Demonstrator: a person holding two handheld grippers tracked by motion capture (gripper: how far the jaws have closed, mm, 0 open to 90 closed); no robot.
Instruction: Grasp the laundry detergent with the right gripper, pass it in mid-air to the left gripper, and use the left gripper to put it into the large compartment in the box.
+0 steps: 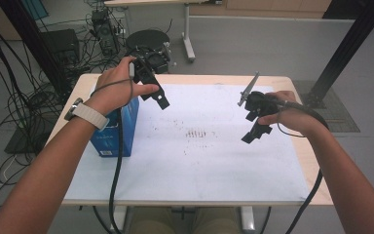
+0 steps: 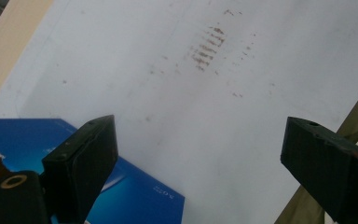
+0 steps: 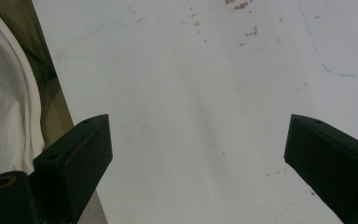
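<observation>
- My left tool [image 1: 157, 95], upper left of the high view, hangs released and empty just beside the blue box [image 1: 115, 127], likely to approach it.
- The blue box stands at the surface's [image 1: 214, 170] left edge.
- My right tool [image 1: 256, 127], centre right, hangs released, empty.

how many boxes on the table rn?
1. A blue box stands at the table's left edge, below the left hand, partly covered by it. In the left gripper view it lies behind the left jaw. Nothing else rests on the white sheet.
</observation>
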